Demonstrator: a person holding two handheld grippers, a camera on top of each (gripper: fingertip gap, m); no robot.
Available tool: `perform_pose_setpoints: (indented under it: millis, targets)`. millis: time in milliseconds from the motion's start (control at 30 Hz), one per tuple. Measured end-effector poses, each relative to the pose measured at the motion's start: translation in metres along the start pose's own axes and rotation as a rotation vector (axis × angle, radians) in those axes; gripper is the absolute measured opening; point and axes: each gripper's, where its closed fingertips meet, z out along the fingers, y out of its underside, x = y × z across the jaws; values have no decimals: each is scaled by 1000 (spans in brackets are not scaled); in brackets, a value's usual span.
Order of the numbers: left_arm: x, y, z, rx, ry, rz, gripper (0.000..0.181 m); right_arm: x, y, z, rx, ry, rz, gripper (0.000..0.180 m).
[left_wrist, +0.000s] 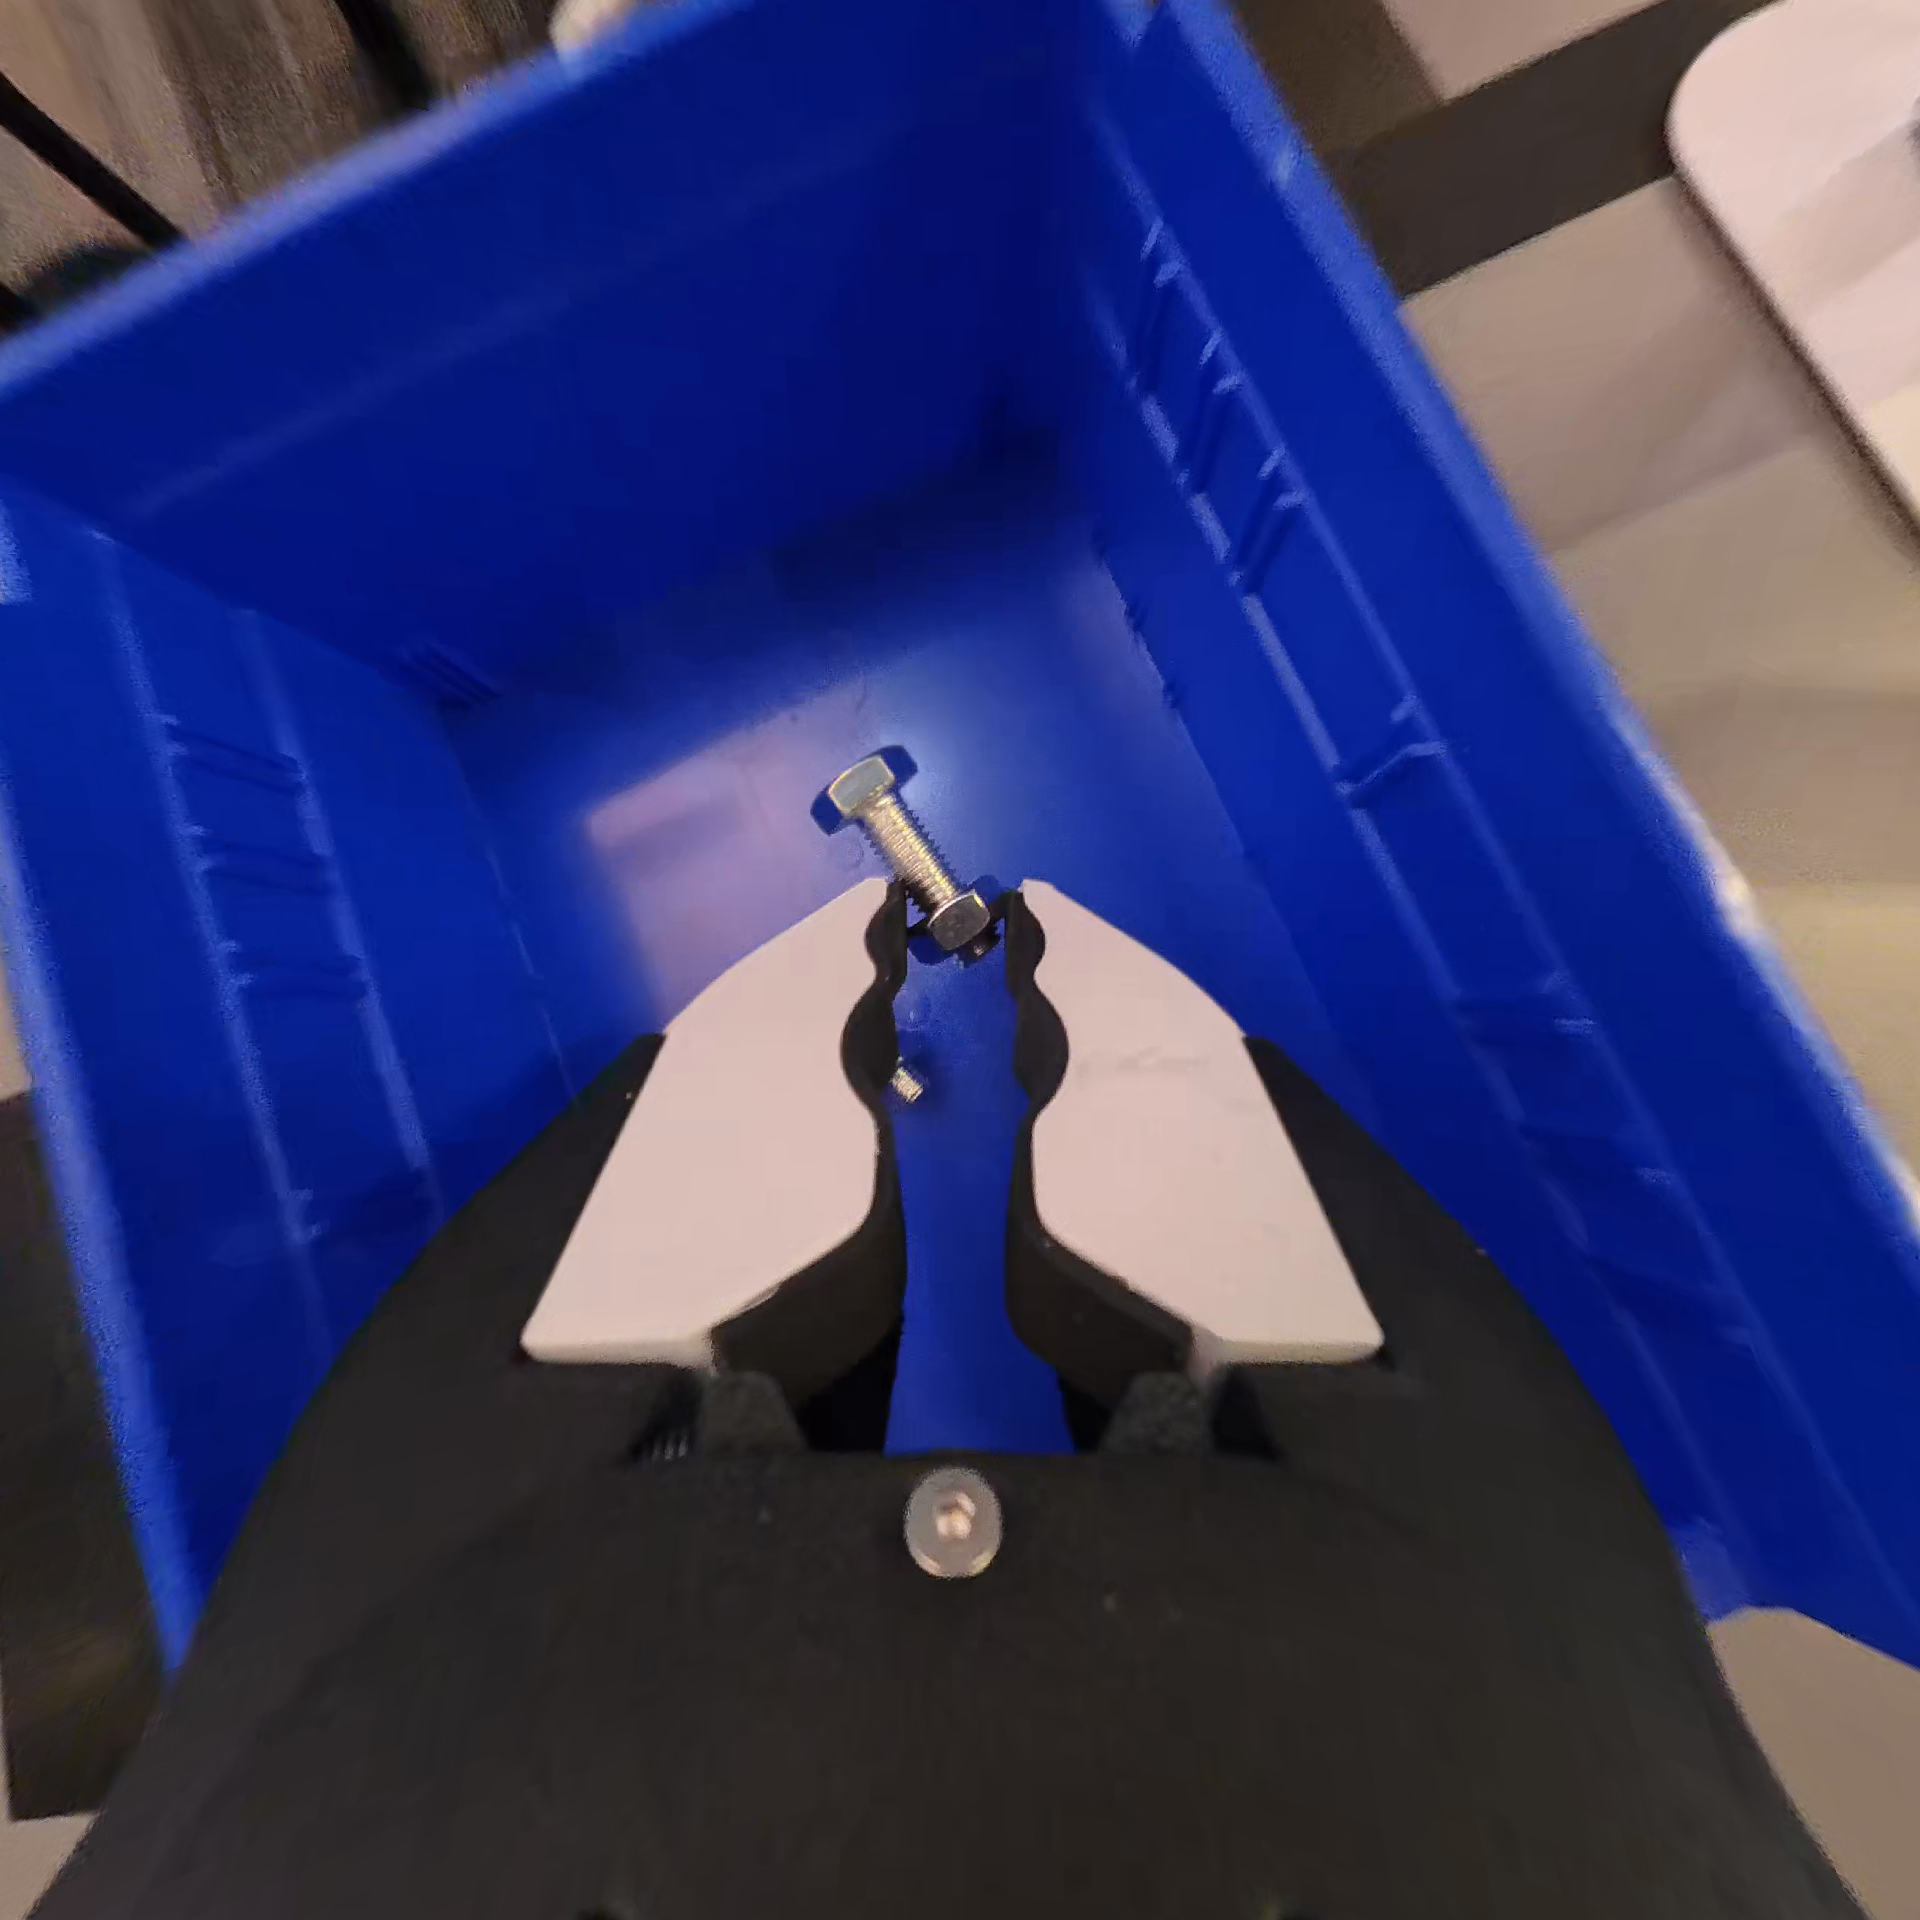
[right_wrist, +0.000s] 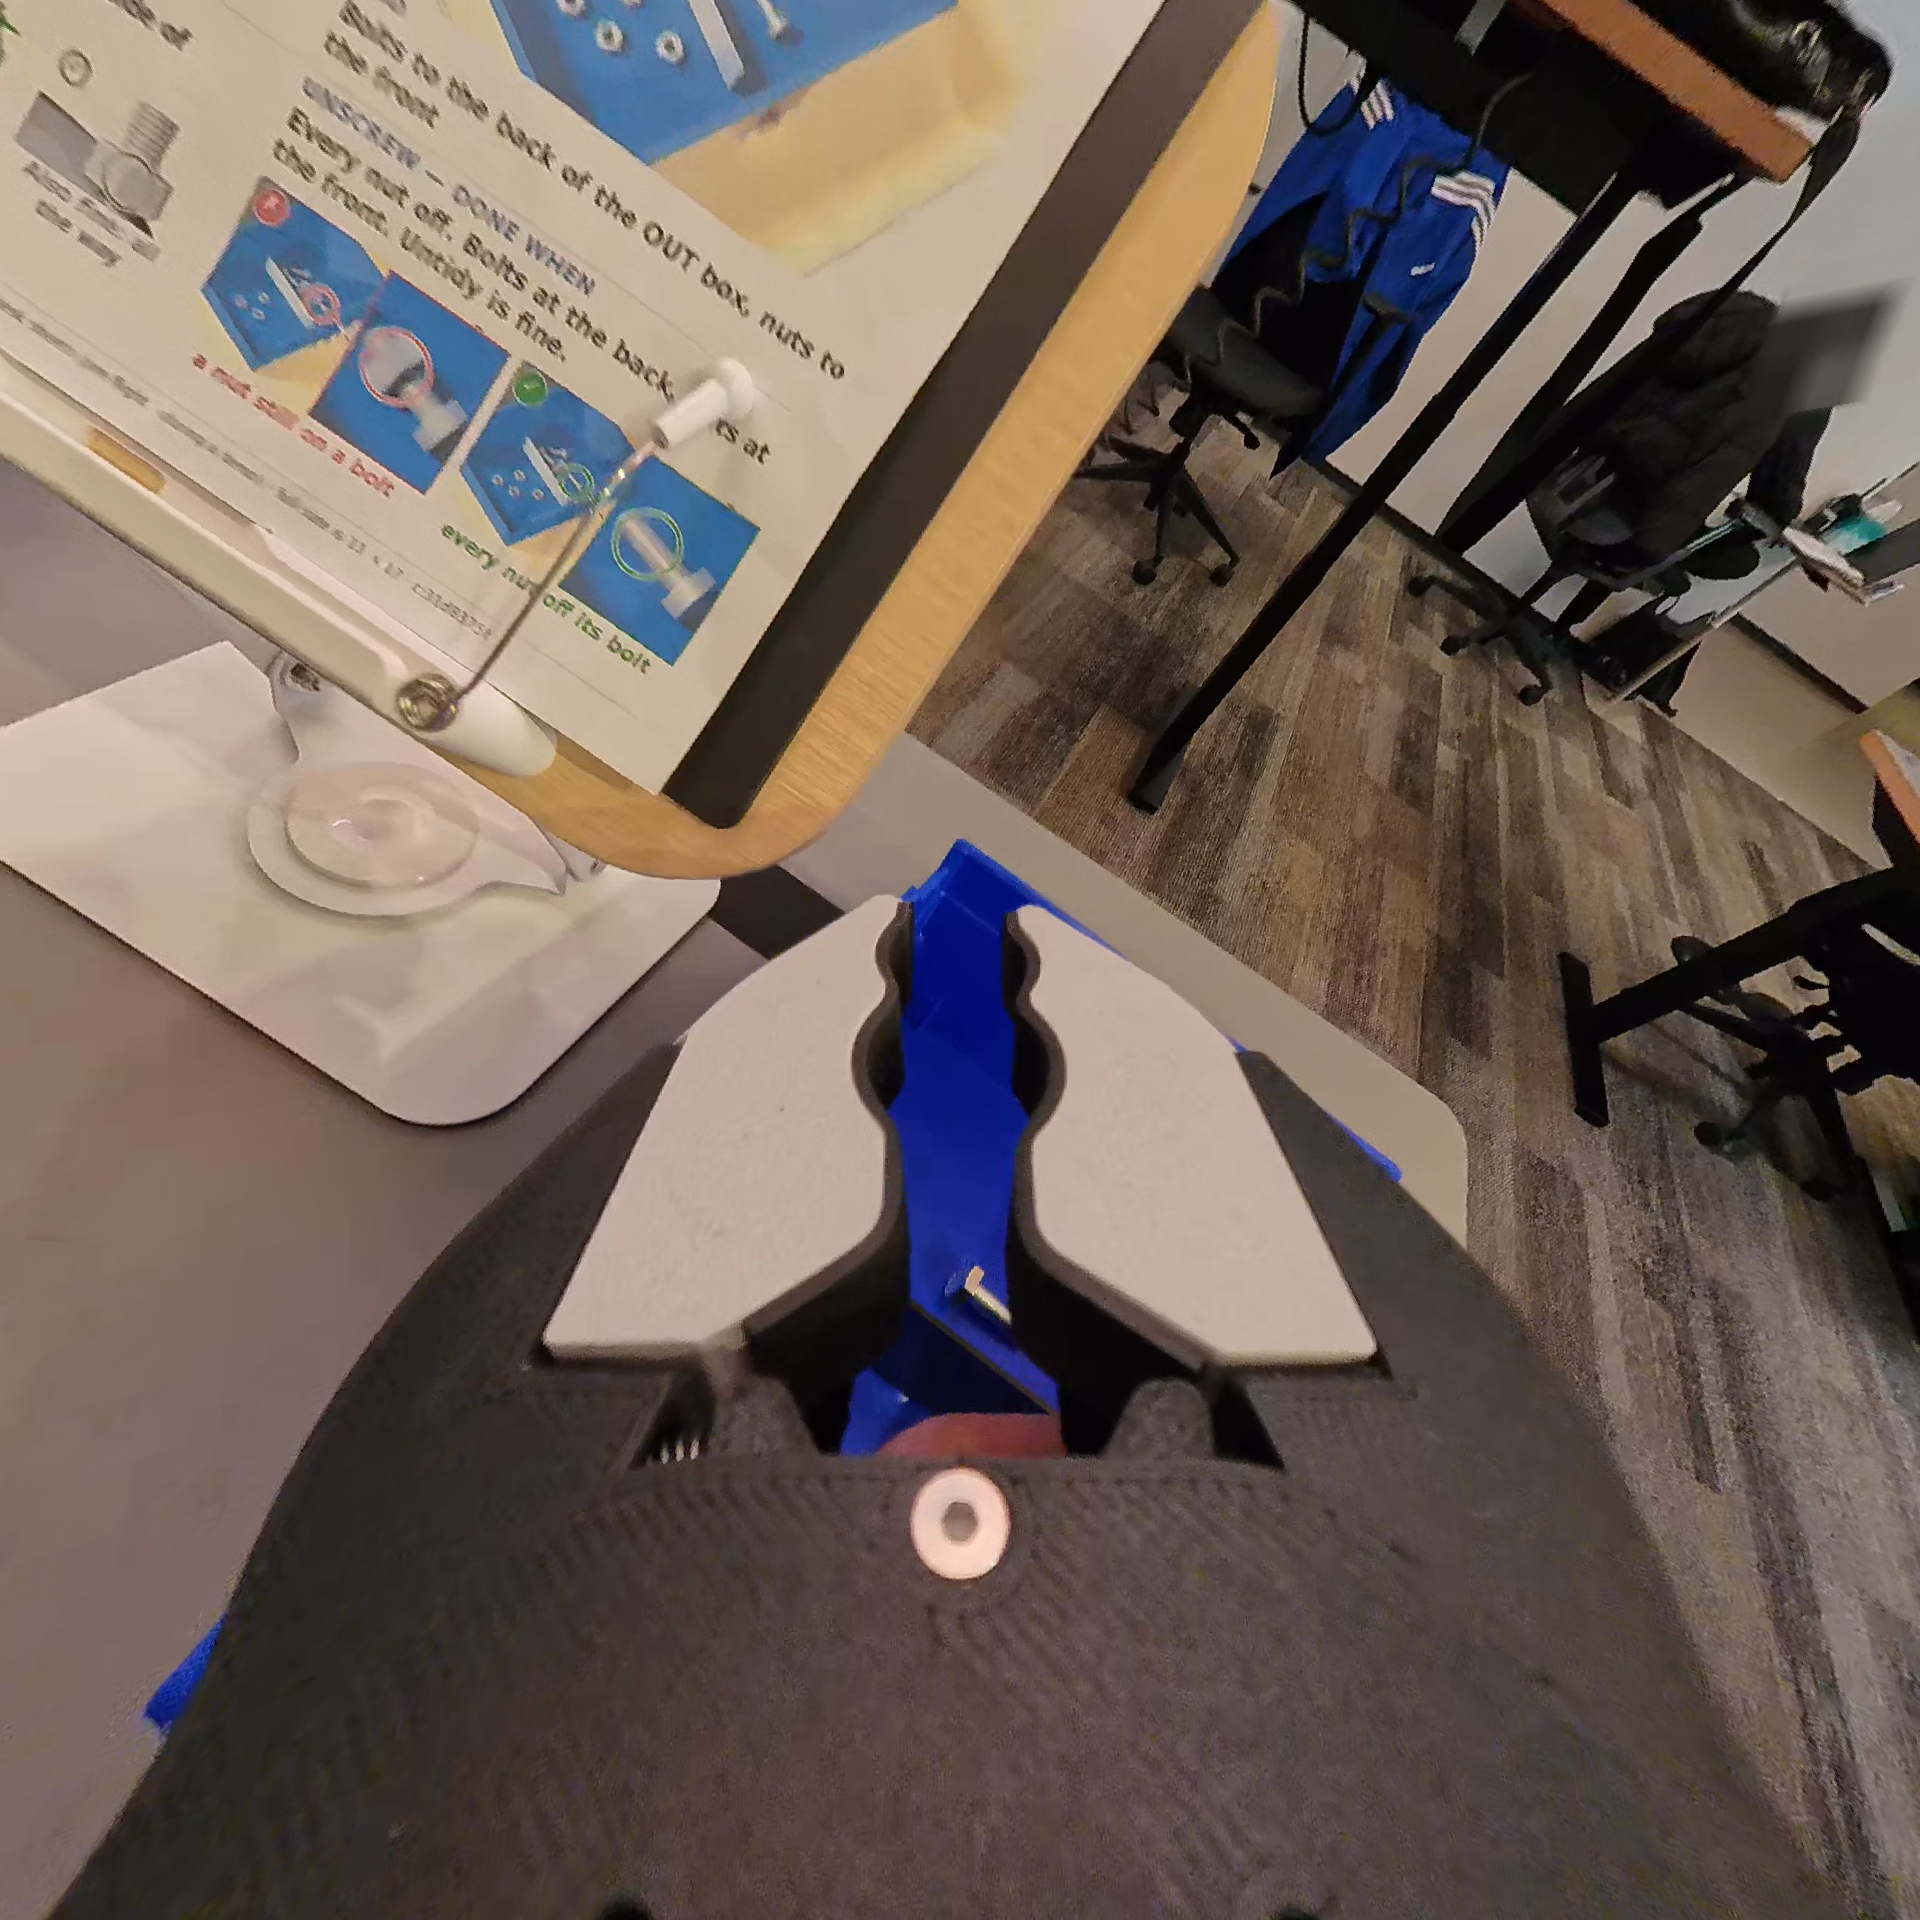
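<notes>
- Bolt (left_wrist: 902, 847): a silver bolt with a hex head at its far end and a nut (left_wrist: 958, 923) on its near end. It is inside the blue bin (left_wrist: 623, 436), with the nut end caught between the tips of the left gripper (left_wrist: 951, 920) and the head pointing away and up to the left.
- Left gripper: its two grey-and-black fingers (left_wrist: 748, 1122) reach down into the bin, drawn in close, with the tips pinching the nut end of the bolt. Whether the bolt is lifted clear of the bin floor I cannot tell.
- A small threaded piece (left_wrist: 907, 1087) lies on the bin floor just beside the inner edge of the left finger.
- Blue bin: deep, with ribbed side walls; the view of it is somewhat blurred. A white rounded base (left_wrist: 1808, 208) shows beyond its right wall.
- Right gripper (right_wrist: 958, 925): it sits over the blue bin (right_wrist: 951, 1143), with the fingers (right_wrist: 758, 1143) slightly apart and nothing pinched between them. Through the gap a bolt (right_wrist: 982, 1297) shows lower down in the bin.
- Past the right gripper, a printed sheet (right_wrist: 540, 312) is clipped to a wooden-edged stand (right_wrist: 1039, 499) on a white base (right_wrist: 343, 935) on the grey table (right_wrist: 156, 1247).
- Farther off are office chairs (right_wrist: 1205, 405), desks and a blue jacket (right_wrist: 1361, 239) on a wood-pattern floor.
</notes>
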Motion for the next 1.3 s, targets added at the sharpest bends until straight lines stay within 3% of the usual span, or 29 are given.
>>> perform_pose_setpoints:
  millis: [33, 233, 467, 667, 833, 967, 1300]
  targets:
    - [2, -6, -8, 43, 0, 12, 18, 0, -4, -3, 11, 4, -4, 16]
    - [25, -38, -73, 319, 69, 25, 18, -6, -41, -31, 141, 26, -38, 17]
    - [103, -70, -141, 637, 319, 89, 17, -50, -87, -65, 290, -73, -89, 17]
    - [179, -78, -185, 923, 603, 96, 17, -147, -121, -85, 446, -490, 27, 18]
    - [235, -79, -203, 1044, 704, 179, 17, -245, -128, -90, 494, -914, 214, 23]
    - [259, -82, -201, 1075, 617, 271, 17, -287, -129, -92, 488, -1095, 381, 24]
    - [296, -85, -179, 1023, 266, 513, 17, -311, -129, -86, 506, -1032, 438, 27]
